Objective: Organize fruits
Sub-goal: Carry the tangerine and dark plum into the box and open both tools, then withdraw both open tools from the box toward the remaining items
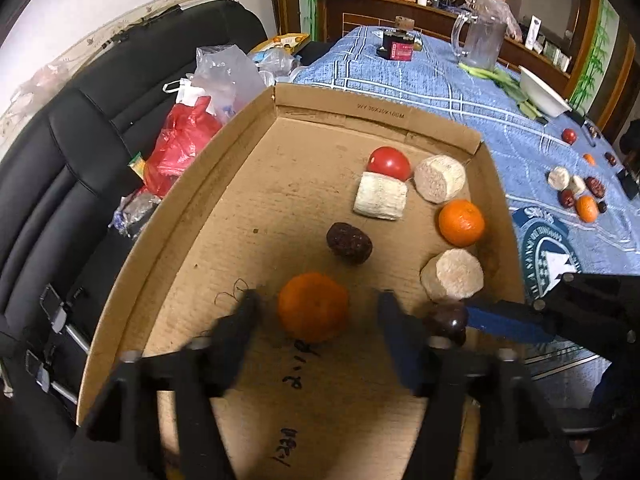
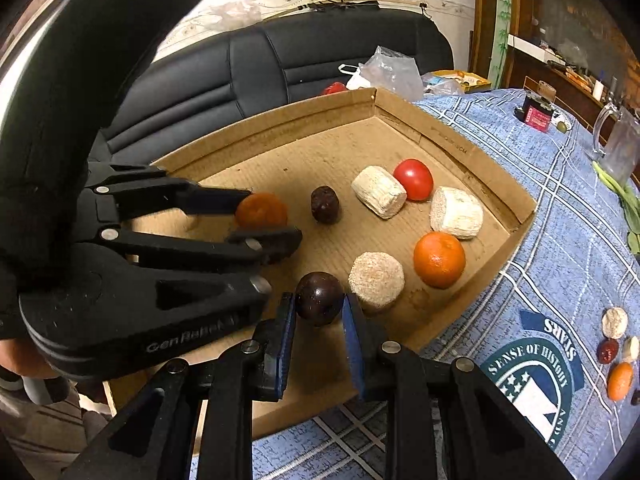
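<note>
I have both grippers down inside the cardboard tray (image 1: 188,216), which sits at the edge of the blue-clothed surface (image 1: 460,92) beside the sofa. My left gripper (image 1: 316,312) has its jaws spread wide on either side of a mandarin (image 1: 313,307), with a clear gap on both sides, so the fruit lies on the tray floor and nothing is held. My right gripper (image 2: 319,312) brackets a dark round fruit (image 2: 319,298); its blue pads (image 2: 352,340) stand close to the skin, yet I see a sliver of gap, so I judge it loose, resting near the tray's near edge. Further in lie a wrinkled date (image 2: 325,205), a tomato (image 2: 414,179), another mandarin (image 2: 439,259) and three pale corn chunks (image 2: 376,279), gathered toward the tray's right wall. More fruit (image 2: 618,356) waits out on the surface, so sorting is, I reckon, unfinished.
</note>
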